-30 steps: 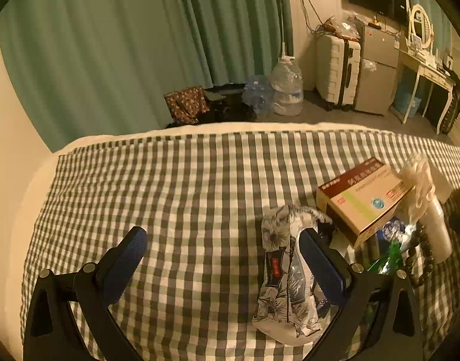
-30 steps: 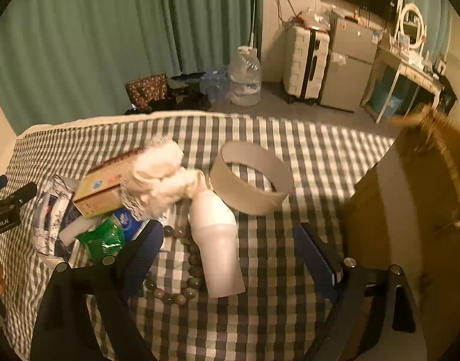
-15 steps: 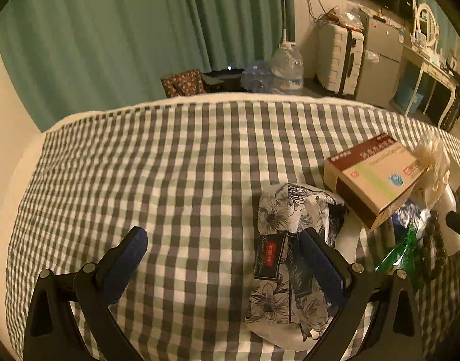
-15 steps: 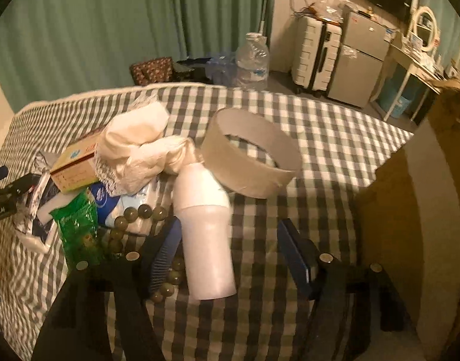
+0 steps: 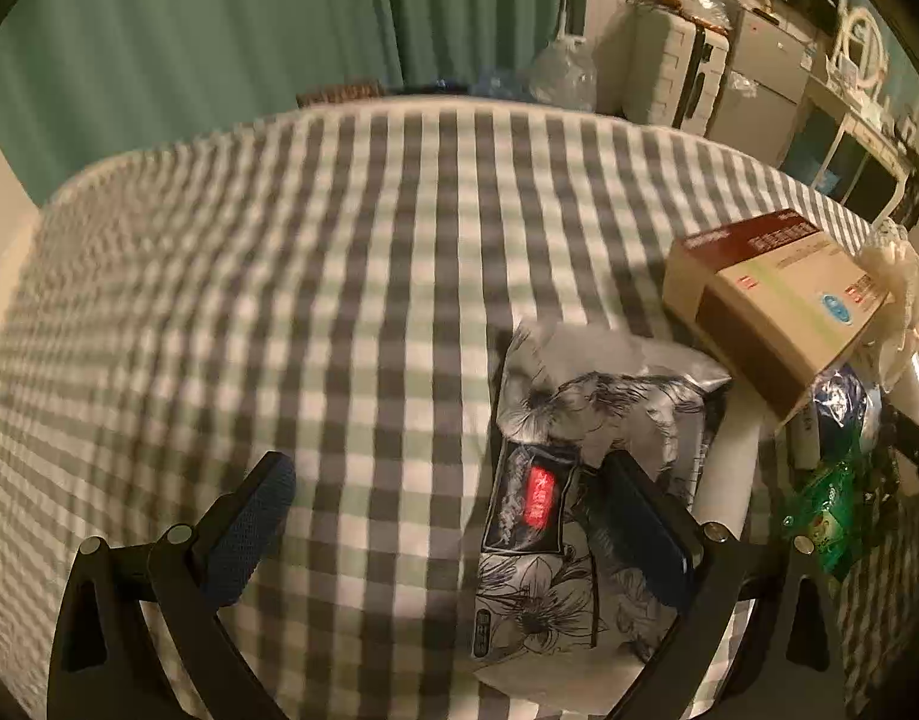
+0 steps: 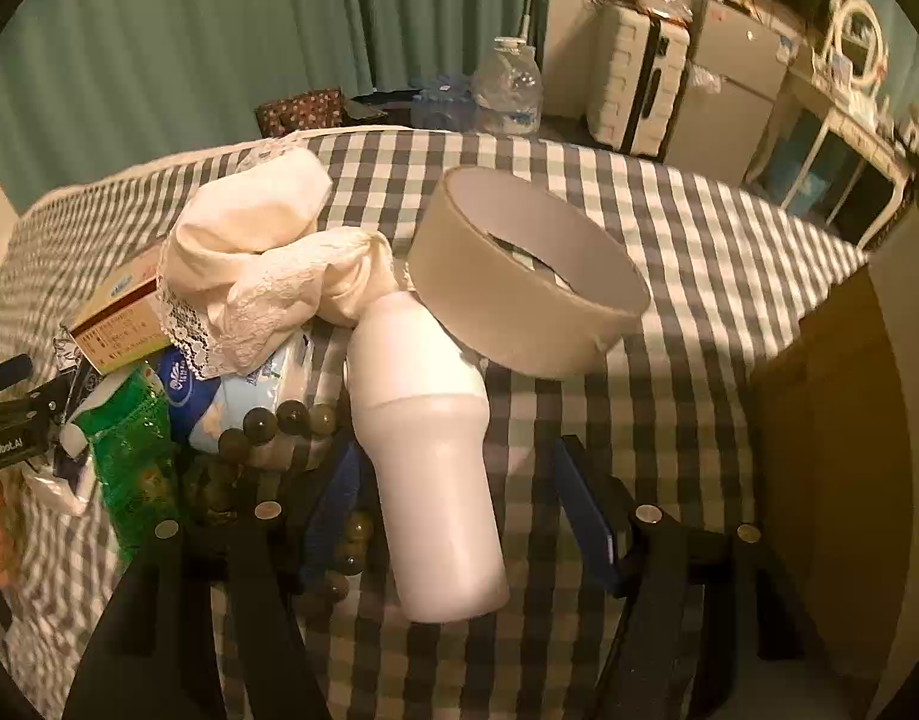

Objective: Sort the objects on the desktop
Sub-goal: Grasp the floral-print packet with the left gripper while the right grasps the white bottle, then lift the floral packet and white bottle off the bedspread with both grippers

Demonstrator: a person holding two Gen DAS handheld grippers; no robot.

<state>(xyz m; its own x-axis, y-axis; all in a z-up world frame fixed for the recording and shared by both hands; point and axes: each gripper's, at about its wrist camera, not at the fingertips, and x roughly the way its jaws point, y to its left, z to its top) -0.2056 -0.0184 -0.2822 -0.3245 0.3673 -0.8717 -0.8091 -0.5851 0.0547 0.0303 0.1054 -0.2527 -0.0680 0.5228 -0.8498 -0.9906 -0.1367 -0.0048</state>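
- Now, at the left end of the pile, the left hand-held gripper hangs low over the checkered bed, jaws spread wide and gripping nothing.
- Its left finger is over bare cloth; its right finger sits over the flower-print packet, though contact cannot be told.
- That packet lies flat, toward the near edge of the bed.
- Just right of it, a cardboard box leans tilted on the heap.
- Below the box, a green packet and a blue-and-white tissue pack crowd together.
- On top of them, a cream lace cloth is bunched up, touching the box.
- A string of dark beads curls beside the tissue pack.
- Next, the white bottle lies on its side, its narrow end under the cloth.
- The right hand-held gripper straddles that bottle, jaws just been closing and now half open.
- The bottle is between the fingers, with the right finger clearly off it; whether the left pad touches cannot be told.
- Beyond the bottle, a round beige ring box rests tilted against its shoulder.
- Far right, a brown cardboard wall stands at the bed's right edge.
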